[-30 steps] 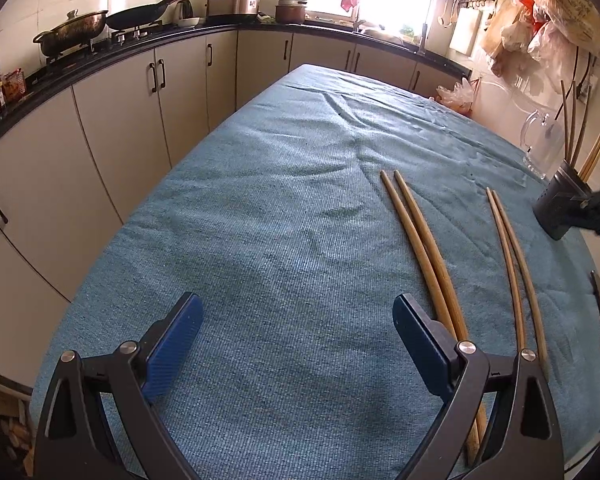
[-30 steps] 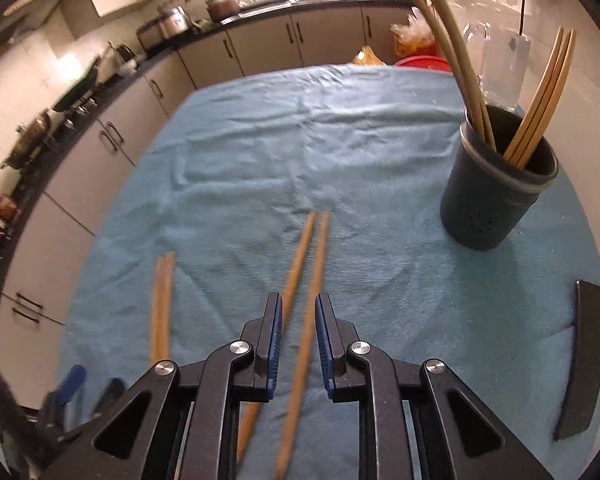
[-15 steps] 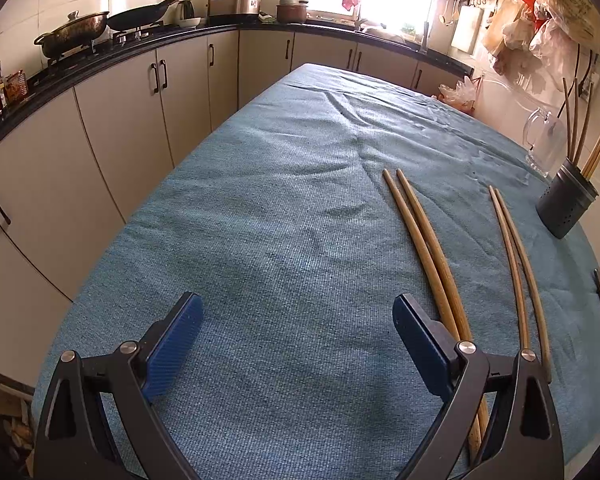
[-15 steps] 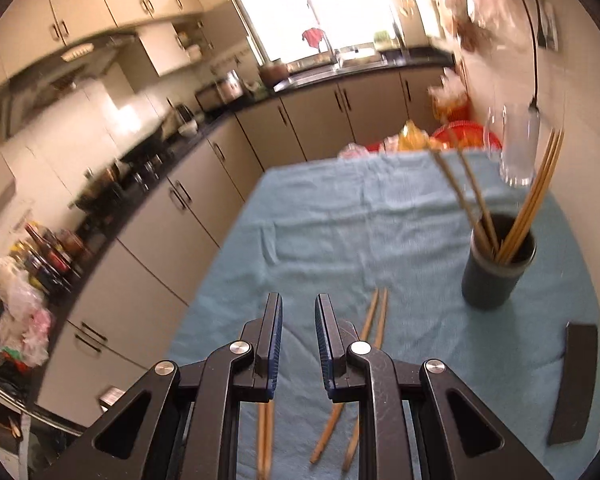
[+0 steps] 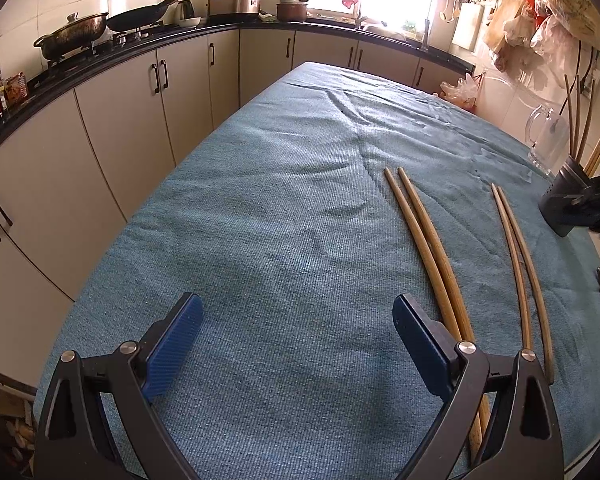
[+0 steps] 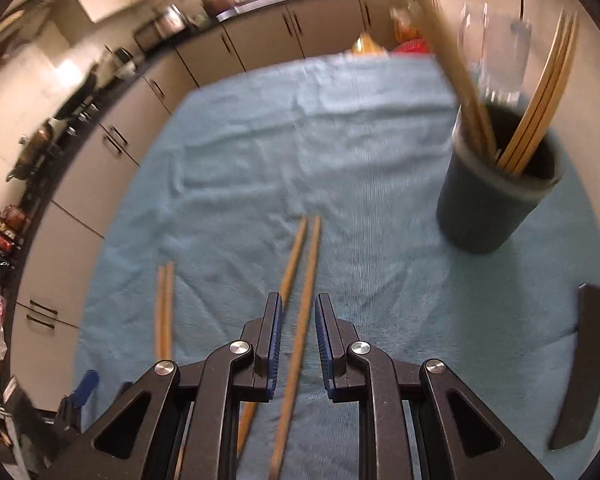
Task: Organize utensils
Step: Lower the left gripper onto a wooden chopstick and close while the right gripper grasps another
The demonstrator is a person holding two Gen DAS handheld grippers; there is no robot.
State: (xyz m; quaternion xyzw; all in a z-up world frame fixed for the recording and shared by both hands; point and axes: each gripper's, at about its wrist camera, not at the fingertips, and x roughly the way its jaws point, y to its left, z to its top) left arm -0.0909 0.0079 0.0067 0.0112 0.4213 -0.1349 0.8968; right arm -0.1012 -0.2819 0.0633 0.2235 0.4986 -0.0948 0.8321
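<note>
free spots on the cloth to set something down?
Bare: the blue cloth left of the darker chopstick pair, toward the cabinets, and its far end. Crowded: right side, with the paler pair, dark holder and black strip.

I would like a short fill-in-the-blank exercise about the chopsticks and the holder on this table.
1. The dark holder stands on a ____ cloth.
2. Outside the holder, ____ pairs of chopsticks lie on the cloth.
3. The left tool has its blue pads wide ____, with nothing between them.
4. The chopsticks in the holder lean against its ____.

Missing words: blue; two; apart; rim
</note>
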